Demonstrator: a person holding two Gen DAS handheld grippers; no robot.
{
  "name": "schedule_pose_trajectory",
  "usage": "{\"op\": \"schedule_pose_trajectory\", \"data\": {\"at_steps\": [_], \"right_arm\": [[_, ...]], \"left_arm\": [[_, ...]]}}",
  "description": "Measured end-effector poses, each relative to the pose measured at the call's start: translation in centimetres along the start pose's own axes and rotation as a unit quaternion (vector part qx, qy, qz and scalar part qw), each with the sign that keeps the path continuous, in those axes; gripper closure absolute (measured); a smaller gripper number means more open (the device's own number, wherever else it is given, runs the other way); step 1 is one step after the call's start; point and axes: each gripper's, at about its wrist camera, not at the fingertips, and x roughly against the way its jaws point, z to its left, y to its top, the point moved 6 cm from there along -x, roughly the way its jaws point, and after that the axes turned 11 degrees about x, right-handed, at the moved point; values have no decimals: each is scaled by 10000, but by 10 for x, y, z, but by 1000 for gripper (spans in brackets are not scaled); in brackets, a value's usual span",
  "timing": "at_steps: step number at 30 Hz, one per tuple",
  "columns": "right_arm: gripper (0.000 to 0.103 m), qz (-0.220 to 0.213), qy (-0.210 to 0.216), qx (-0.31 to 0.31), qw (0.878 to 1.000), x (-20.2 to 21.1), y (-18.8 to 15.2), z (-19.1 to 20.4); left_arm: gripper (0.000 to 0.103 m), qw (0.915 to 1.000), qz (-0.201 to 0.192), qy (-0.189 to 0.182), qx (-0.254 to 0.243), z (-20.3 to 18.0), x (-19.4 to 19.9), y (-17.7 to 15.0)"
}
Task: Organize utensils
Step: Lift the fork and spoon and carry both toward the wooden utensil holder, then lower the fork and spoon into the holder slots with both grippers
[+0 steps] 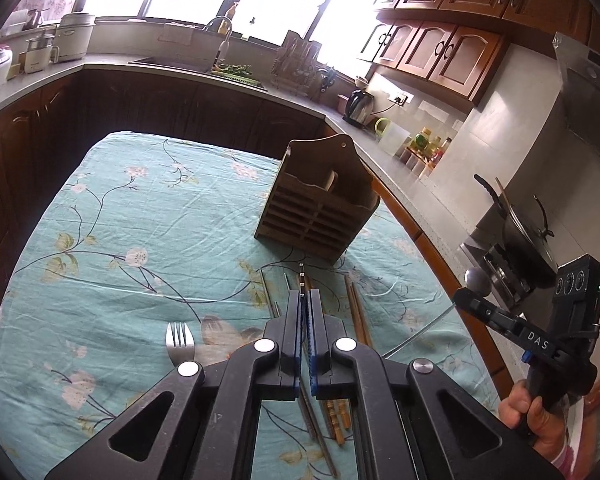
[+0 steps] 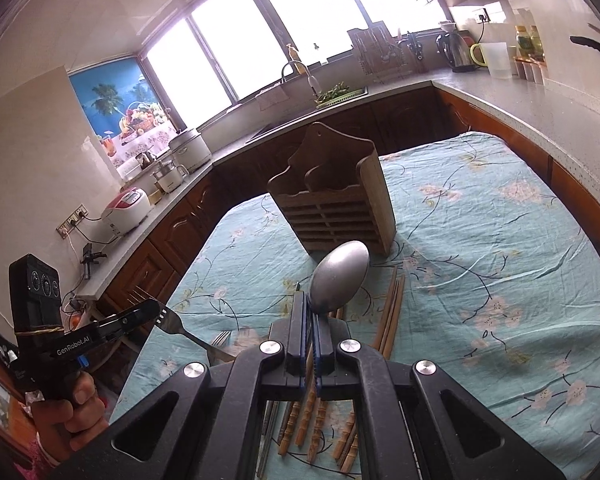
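Note:
A brown wooden utensil holder (image 1: 318,204) stands on the teal floral tablecloth (image 1: 132,216); it also shows in the right wrist view (image 2: 336,200). My left gripper (image 1: 305,294) is shut on a thin metal fork, seen edge-on between the pads; the right wrist view shows that fork (image 2: 172,322) in the left gripper (image 2: 156,314). My right gripper (image 2: 309,308) is shut on a metal spoon (image 2: 340,278), bowl raised before the holder. The right gripper (image 1: 466,296) shows at the right of the left wrist view. Another fork (image 1: 179,344) and several chopsticks (image 1: 358,312) lie on the cloth.
Dark wood cabinets and a grey counter (image 1: 404,168) wrap around the table. A sink (image 1: 204,66), kettle (image 1: 358,106), rice cookers (image 2: 126,210) and a wok on the stove (image 1: 528,236) sit on the counter. More chopsticks (image 2: 392,312) lie under my right gripper.

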Motion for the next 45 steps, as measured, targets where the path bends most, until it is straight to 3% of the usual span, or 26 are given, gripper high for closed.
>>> {"op": "schedule_pose_trajectory", "data": {"at_steps": [12,25,35,40,45], "right_arm": [[101,-289,-133,118,9994,0,29,-6],[101,-772,-567,289,9950,-9,91,-33],[101,-1126,-976,639,9868,-27,155,-46],[101,-931,-1101,827,9861,-57,165,-53],[101,-577,-1149,987,9868,-93,153,-55]], "left_arm": [[103,9993,-243,-277,74,-7,0,31],[103,9943,-706,-796,-60,-32,-22,100],[103,9891,-738,-1259,191,-30,-94,162],[103,9869,-698,-1412,338,-19,-143,184],[103,9866,-585,-1422,552,-2,-197,192]]}}
